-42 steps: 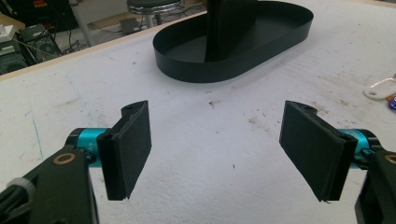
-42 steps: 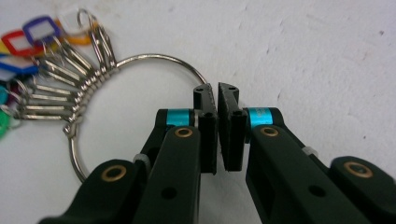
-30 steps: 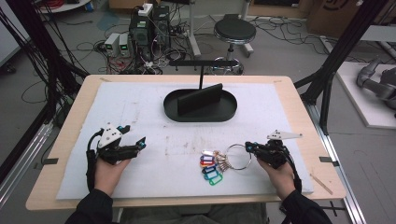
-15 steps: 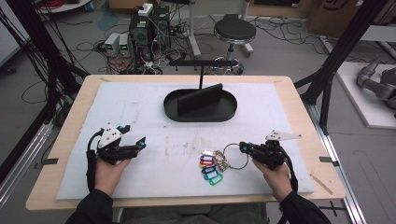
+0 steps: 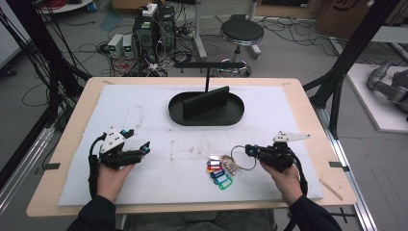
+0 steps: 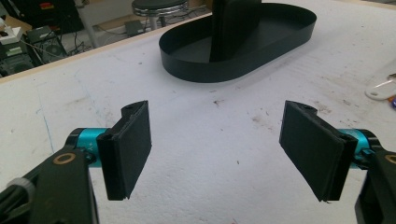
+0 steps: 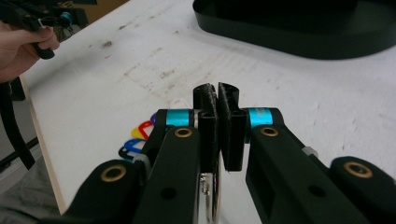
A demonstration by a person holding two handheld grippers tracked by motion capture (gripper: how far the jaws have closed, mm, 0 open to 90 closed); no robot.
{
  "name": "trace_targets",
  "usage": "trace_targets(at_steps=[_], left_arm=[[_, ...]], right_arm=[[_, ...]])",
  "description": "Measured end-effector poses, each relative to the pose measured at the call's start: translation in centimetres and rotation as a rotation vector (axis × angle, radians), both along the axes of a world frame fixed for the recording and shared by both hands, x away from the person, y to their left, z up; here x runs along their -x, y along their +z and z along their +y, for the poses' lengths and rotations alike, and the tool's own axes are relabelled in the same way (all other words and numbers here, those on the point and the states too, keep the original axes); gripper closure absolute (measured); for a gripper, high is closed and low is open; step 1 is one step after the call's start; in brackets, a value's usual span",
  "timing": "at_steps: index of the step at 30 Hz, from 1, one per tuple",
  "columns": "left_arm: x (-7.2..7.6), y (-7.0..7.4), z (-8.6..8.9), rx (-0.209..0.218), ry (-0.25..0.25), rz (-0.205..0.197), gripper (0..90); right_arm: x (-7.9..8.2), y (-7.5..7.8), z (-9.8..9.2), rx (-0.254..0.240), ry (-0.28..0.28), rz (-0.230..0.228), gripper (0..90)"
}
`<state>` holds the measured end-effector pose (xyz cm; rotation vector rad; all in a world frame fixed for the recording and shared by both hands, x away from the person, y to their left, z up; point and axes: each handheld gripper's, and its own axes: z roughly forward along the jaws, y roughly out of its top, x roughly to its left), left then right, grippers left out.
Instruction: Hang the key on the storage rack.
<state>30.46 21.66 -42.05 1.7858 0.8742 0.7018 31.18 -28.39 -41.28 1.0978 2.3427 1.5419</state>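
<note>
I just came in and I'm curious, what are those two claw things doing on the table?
A person holds a gripper in each hand. The right gripper is shut on the metal ring of a bunch of keys with coloured tags lying on the white mat. The left gripper waits open, holding nothing. A black oval tray sits farther back.

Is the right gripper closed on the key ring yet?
Shut on it: the right gripper has its black jaws together, and the metal key ring with coloured plastic tags passes between them.
</note>
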Motion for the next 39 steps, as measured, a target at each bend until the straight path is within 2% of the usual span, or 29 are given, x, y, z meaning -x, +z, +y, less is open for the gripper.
trace_targets(at_steps=[2, 5, 8, 9, 10, 15, 16, 20, 23, 28, 39], left_arm=[[0.0, 0.0, 0.0, -0.002, -0.001, -0.001, 25.1], [0.1, 0.0, 0.1, 0.003, -0.001, -0.001, 25.1], [0.0, 0.0, 0.1, 0.004, 0.001, -0.002, 25.1], [0.0, 0.0, 0.1, 0.004, -0.001, -0.001, 25.1], [0.0, 0.0, 0.1, 0.004, -0.001, -0.001, 25.1], [0.0, 0.0, 0.0, 0.003, -0.007, -0.001, 25.1], [0.0, 0.0, 0.0, 0.003, -0.008, 0.0, 25.1], [0.0, 0.0, 0.0, 0.005, -0.008, -0.001, 25.1], [0.0, 0.0, 0.1, 0.004, -0.009, 0.001, 25.1], [0.0, 0.0, 0.1, 0.005, -0.009, 0.002, 25.1], [-0.1, -0.1, 0.2, 0.007, -0.012, 0.002, 25.1]], right_arm=[[0.0, 0.5, 0.1, 0.002, 0.018, -0.015, 87.5], [-0.1, 1.3, 0.3, 0.009, 0.048, -0.077, 87.5], [-0.2, 1.9, 0.4, 0.01, 0.069, -0.097, 87.6], [-0.3, 2.6, 0.5, 0.013, 0.098, -0.133, 87.6], [-0.4, 2.9, 0.6, 0.015, 0.107, -0.148, 87.6], [-0.9, 4.3, 0.8, 0.015, 0.12, -0.182, 87.6], [-1.2, 4.9, 0.8, 0.01, 0.12, -0.204, 87.6], [-1.7, 5.9, 0.7, 0.002, 0.116, -0.222, 87.7], [-2.5, 7.2, 0.6, -0.015, 0.113, -0.233, 87.8], [-3.4, 8.7, 0.5, -0.015, 0.106, -0.246, 87.9], [-5.2, 10.8, 0.4, -0.025, 0.102, -0.274, 87.9]])
